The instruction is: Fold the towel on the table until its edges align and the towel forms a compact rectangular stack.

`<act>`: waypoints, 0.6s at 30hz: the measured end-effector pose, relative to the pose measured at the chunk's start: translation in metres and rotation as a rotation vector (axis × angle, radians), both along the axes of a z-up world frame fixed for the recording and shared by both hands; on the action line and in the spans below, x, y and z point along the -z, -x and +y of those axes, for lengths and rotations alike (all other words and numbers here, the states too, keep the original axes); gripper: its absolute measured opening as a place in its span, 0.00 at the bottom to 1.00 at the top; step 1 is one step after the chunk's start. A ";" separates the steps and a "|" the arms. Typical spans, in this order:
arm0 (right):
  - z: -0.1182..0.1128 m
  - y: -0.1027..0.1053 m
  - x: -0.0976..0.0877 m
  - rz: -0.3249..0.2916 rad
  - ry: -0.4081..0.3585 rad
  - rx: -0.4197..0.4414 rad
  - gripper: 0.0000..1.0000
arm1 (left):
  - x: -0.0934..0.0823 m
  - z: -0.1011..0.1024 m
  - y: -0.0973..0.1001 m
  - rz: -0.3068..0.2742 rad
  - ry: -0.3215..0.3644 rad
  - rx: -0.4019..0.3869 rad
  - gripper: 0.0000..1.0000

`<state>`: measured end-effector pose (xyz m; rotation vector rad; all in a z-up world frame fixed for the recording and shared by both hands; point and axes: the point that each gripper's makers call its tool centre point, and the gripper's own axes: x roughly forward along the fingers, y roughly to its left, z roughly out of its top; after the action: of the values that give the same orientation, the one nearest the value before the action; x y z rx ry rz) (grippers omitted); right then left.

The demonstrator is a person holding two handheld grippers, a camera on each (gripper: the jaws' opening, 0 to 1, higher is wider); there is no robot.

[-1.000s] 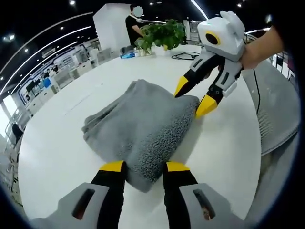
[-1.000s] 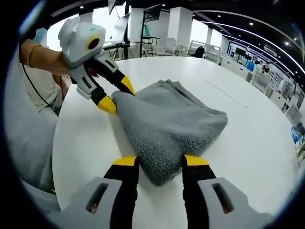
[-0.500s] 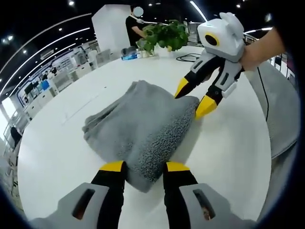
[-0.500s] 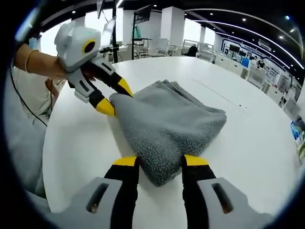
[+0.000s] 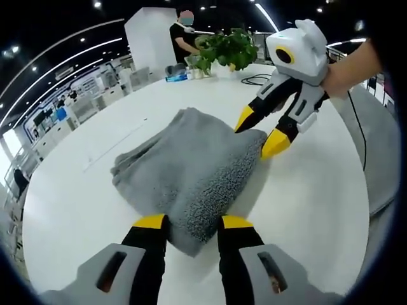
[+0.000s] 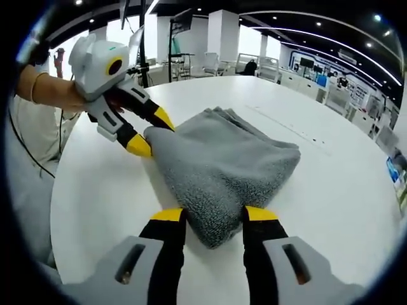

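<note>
We have the grey towel (image 5: 184, 171) lying folded on the white table (image 5: 70, 210), directly ahead of both grippers, each one at a corner of the same near edge. Our left gripper (image 5: 188, 222) has its jaws spread, one either side of its corner, with the cloth running between them; the right gripper (image 6: 213, 215) stands the same way at its own corner. From the pictures we cannot tell whether either pair actually pinches the pile or merely straddles it.

The towel already sits as a thick stack, though its far layers look a little fanned and the near edge rounded, so we judge the step to be squaring it up or one last fold. To do it well, we close both pairs evenly on all the layers, lift together at the same height, and carry the edge straight away from us so the corners land on the far corners.
</note>
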<state>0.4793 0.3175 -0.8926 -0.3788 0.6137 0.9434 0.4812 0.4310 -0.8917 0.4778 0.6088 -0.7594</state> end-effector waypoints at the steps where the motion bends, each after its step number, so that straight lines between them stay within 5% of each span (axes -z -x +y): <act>1: 0.000 0.000 0.000 0.001 -0.001 0.001 0.35 | 0.000 0.000 0.000 0.003 0.002 0.000 0.32; 18: -0.001 0.002 -0.007 0.015 -0.025 0.043 0.36 | -0.011 0.003 0.001 -0.013 0.024 -0.058 0.39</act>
<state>0.4769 0.3161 -0.8854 -0.3351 0.6206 0.9129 0.4800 0.4342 -0.8811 0.4410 0.5984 -0.7069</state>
